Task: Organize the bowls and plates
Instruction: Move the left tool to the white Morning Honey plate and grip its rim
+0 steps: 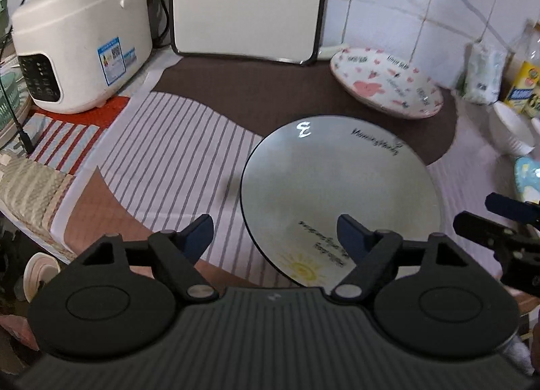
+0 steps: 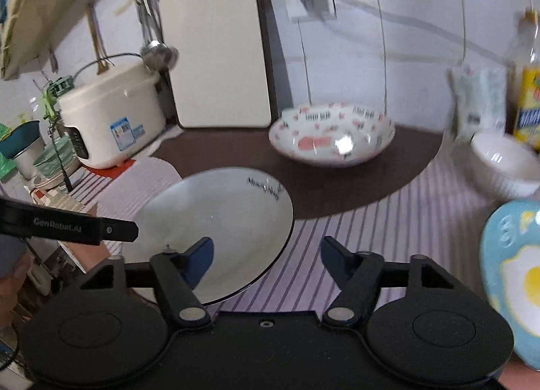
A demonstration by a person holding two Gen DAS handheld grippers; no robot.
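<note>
A pale plate (image 1: pixel 337 194) with a black rim and a sun drawing lies on the striped cloth. My left gripper (image 1: pixel 273 226) hovers open over its near left rim, one finger above the plate and one beside it. In the right wrist view the same plate (image 2: pixel 219 214) has its right rim between the fingers of my open right gripper (image 2: pixel 266 246), with the pads apart from it. A pink-patterned bowl (image 1: pixel 388 86) (image 2: pixel 332 133) stands behind. A small white bowl (image 2: pixel 503 167) and a blue egg-print plate (image 2: pixel 516 272) sit at the right.
A white rice cooker (image 1: pixel 81 49) stands at the back left, and a white cutting board (image 1: pixel 246 2) leans on the tiled wall. A yellow-labelled bottle (image 2: pixel 530 96) and a packet (image 2: pixel 479 103) crowd the back right. The table's edge runs along the left.
</note>
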